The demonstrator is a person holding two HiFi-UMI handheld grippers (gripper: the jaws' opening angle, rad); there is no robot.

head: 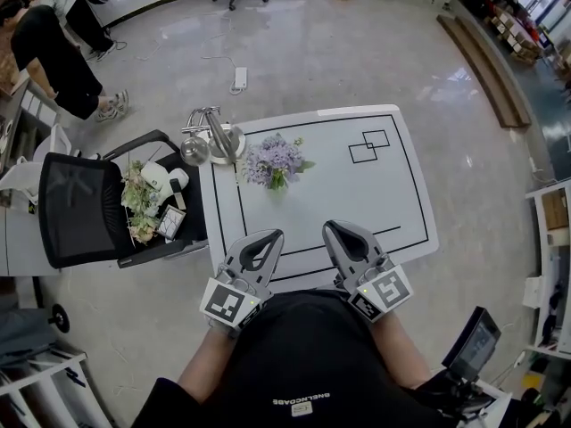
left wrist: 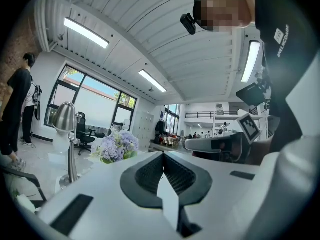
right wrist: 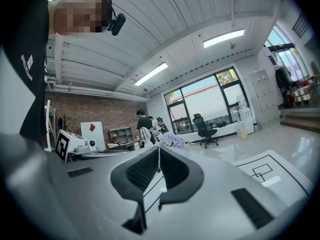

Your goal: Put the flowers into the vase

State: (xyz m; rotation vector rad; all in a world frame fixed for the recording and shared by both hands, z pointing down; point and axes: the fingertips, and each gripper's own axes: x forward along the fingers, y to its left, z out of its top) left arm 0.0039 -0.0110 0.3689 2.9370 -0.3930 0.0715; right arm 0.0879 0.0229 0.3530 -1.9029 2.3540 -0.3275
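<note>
The left gripper (head: 272,236) has its jaws pressed together. The right gripper (head: 332,228) has its jaws almost together, with nothing between. The flowers (head: 272,160) lie on the tabletop (head: 357,203) well ahead of both jaws. The vase (head: 195,150) stands ahead, to the left.

Flowers (head: 272,161) lie on the tabletop (head: 393,203), far-left part. Metal stand (head: 214,136) sits just left of them, at the far-left corner. Chair (head: 80,208) stands left of the tabletop, small items on its seat. Left claw (head: 254,255) and right claw (head: 352,243) are at the near edge, side by side, apart.
</note>
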